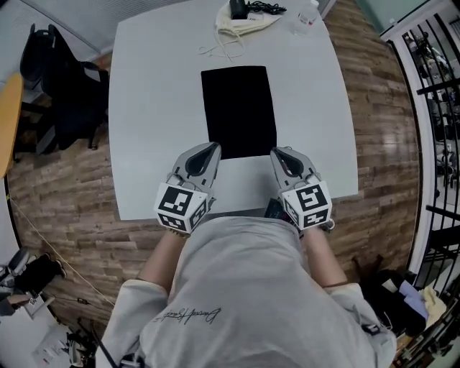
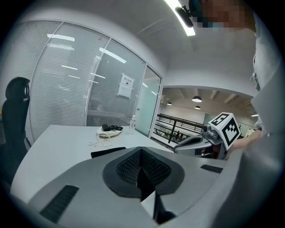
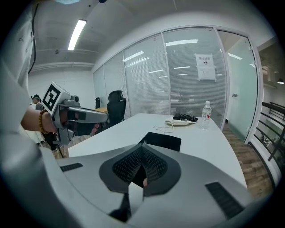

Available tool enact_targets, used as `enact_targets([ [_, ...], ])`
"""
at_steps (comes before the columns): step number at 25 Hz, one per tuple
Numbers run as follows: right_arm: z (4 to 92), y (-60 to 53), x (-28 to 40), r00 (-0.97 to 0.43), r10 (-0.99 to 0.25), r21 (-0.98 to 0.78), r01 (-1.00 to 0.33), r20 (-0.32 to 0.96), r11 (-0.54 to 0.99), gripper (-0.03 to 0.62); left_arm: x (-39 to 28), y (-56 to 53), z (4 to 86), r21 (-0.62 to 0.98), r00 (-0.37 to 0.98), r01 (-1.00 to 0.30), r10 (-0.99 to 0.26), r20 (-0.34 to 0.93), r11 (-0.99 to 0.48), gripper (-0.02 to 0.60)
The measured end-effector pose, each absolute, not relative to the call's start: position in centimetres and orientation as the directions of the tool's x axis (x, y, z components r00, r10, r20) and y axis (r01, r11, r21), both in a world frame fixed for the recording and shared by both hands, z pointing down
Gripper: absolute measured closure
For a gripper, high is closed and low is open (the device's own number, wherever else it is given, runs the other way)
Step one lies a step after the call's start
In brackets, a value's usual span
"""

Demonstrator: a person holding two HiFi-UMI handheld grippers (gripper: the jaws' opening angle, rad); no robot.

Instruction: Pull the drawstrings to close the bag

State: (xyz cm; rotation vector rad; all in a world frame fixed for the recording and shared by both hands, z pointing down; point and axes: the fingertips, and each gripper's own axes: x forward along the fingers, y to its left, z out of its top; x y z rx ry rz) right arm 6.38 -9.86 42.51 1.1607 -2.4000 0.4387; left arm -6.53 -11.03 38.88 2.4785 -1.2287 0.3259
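Observation:
A cream drawstring bag (image 1: 244, 25) lies at the table's far edge with a black item on top. Its loose white strings (image 1: 219, 49) trail toward me. The same bag (image 2: 107, 132) shows far off in the left gripper view, and the bag (image 3: 180, 121) again in the right gripper view. My left gripper (image 1: 210, 149) and right gripper (image 1: 279, 153) hover side by side over the near edge, far from the bag. The left gripper (image 2: 141, 151) has its jaws together with nothing between them. So does the right gripper (image 3: 141, 149).
A black rectangular mat (image 1: 238, 111) lies mid-table between the grippers and the bag. A water bottle (image 1: 305, 16) stands right of the bag. The white table (image 1: 158, 108) sits on wood flooring, with a black chair (image 1: 65, 79) at its left and railings at the right.

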Motion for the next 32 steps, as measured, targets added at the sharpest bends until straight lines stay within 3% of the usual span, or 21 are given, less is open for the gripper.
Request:
enact_targets([
  [32,53.4,-8.3,13.4,-0.364,-0.625,0.078,-0.822,0.690,0.564,0.571,-12.3,-6.6,51.9,0.175,0.460,-0.877,-0.678,0.573,-0.447,0.571],
])
